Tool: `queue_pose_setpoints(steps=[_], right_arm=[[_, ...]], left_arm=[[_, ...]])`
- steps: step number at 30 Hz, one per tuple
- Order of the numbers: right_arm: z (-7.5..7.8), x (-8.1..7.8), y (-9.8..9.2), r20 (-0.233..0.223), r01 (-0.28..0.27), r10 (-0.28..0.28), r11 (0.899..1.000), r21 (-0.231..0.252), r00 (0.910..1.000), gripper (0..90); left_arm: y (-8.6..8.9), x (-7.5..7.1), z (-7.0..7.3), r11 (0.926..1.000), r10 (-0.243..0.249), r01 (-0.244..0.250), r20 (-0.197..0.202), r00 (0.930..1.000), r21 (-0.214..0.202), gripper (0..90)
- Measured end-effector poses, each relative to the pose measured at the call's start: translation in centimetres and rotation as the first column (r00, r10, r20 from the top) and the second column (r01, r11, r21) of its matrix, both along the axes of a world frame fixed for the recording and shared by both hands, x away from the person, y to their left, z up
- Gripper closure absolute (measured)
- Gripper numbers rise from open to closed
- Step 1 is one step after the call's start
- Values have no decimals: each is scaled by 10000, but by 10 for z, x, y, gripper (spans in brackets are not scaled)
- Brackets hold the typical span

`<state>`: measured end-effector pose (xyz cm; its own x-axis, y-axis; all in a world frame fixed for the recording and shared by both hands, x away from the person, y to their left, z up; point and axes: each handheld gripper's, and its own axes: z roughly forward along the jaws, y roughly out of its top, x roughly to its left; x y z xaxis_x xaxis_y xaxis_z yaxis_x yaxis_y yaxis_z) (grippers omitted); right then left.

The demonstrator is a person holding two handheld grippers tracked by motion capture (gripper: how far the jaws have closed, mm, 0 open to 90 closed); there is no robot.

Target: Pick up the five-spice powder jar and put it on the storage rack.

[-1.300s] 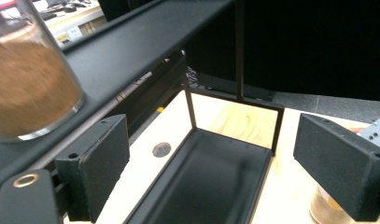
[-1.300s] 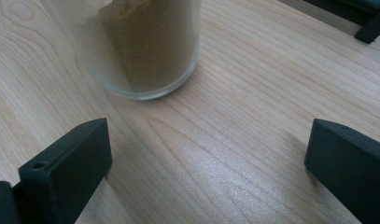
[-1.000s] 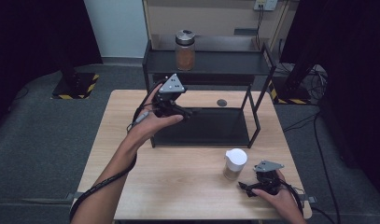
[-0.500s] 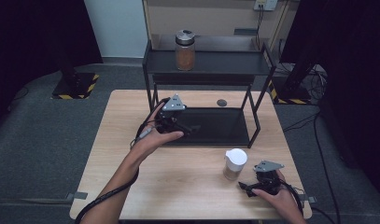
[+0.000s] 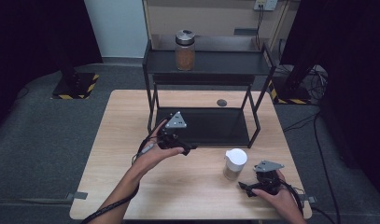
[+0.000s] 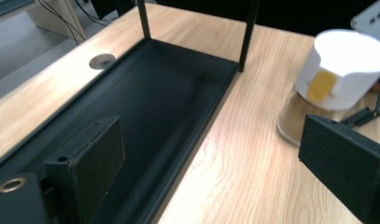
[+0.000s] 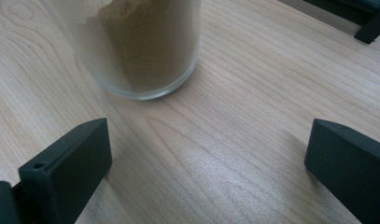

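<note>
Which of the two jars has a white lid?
The jar on the table, beside the right gripper, has the white lid. The other jar stands on the rack's top shelf and wears a metal lid.

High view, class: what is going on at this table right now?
A person holds a gripper in each hand, both with jaws open and empty. The left gripper hangs at the front edge of the black rack's lower shelf, its jaws pointing towards the white-lidded jar of brown powder on the table. The right gripper sits low beside that jar, not touching it. Another jar stands on the top shelf.
</note>
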<state>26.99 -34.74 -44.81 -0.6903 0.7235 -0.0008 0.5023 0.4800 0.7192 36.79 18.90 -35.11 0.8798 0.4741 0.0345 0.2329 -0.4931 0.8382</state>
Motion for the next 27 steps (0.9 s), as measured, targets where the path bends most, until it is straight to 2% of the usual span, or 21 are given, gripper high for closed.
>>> queue_pose_setpoints(steps=[4,8,16,19,20,27], right_arm=[[0,0,0,1,0,0,10000,0,10000,13],[0,0,0,2,0,0,10000,-1,10000,13],[0,0,0,4,-1,1,10000,-1,10000,13],[0,0,0,4,0,0,10000,0,10000,13],[0,0,0,2,0,0,10000,0,10000,13],[0,0,0,3,2,-2,10000,0,10000,13]], left_arm=[[-1,-3,-7,10000,-16,16,-94,10000,73,59],[-3,-8,-17,9992,-150,158,-204,9997,365,62],[1,-20,-32,9977,-185,213,-429,9989,646,63],[3,-25,-36,9966,-168,203,-448,9989,802,65],[3,-27,-37,9947,-234,278,-457,9987,986,66],[12,-40,-51,9942,-175,237,-597,9981,1048,68]])
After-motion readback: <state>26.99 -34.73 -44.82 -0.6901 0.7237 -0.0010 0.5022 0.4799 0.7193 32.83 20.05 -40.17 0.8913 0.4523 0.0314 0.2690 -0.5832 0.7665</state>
